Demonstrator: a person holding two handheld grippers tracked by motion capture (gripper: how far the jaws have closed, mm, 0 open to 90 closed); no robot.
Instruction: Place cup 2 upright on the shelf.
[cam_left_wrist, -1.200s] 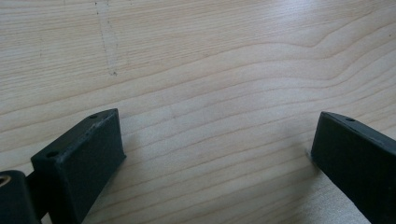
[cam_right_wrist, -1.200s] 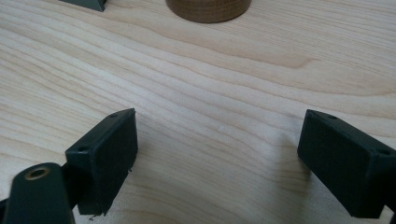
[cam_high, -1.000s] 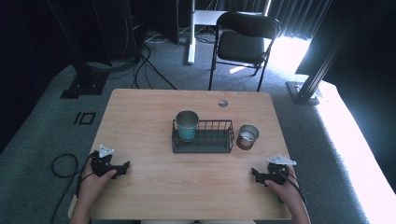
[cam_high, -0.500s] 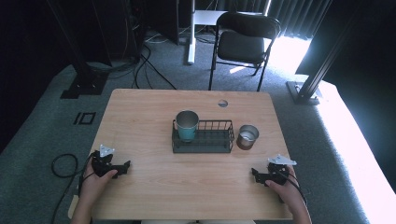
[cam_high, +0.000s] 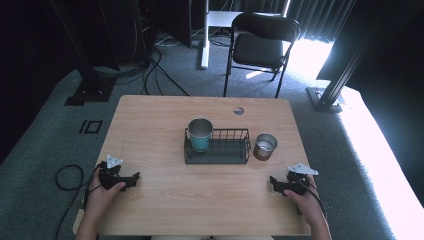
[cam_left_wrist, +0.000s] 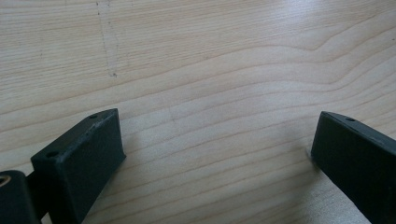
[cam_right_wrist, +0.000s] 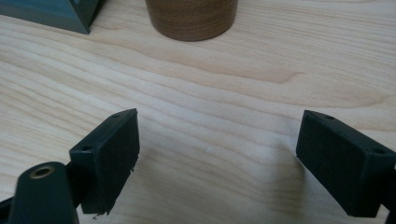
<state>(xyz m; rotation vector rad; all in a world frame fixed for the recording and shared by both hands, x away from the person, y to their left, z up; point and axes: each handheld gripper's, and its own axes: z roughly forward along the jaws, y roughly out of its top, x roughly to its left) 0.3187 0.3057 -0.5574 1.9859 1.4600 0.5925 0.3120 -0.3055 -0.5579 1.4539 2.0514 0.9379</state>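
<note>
The wooden table carries a black wire basket at its middle; a teal cup stands in the basket's left end; a brown cup sits just beside its right end; near the front corners, left gripper and right gripper rest with jaws wide apart, holding nothing.
</note>
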